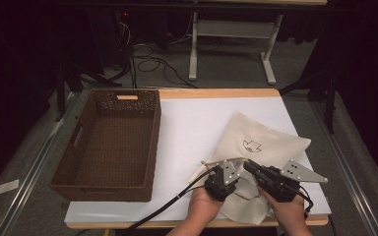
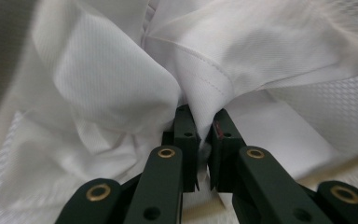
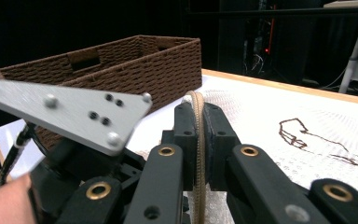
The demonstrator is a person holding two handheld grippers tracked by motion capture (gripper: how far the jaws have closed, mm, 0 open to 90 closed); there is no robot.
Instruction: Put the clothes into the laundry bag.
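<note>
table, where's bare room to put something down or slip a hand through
Free: the white sheet between the wicker basket and the cloth bag, the strip behind the bag, and the basket's inside. Crowded: the near right corner, where both grippers hold the bag.

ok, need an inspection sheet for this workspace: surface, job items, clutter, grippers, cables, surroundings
Surface: table under a white sheet, wooden edge showing at the far side.
Job's things: cream cloth bag with a dark bird-like print, rumpled at the near right; a tan drawstring cord runs from it.
Clutter: brown wicker basket on the left, nothing seen inside.
Grippers: left hand-held gripper shut on a fold of the bag's fabric; right hand-held gripper shut on the cord.
Cables: black cable trails from the left gripper off the near edge; more cables on the floor beyond the table.
Surroundings: dark room, white table frame behind.
</note>
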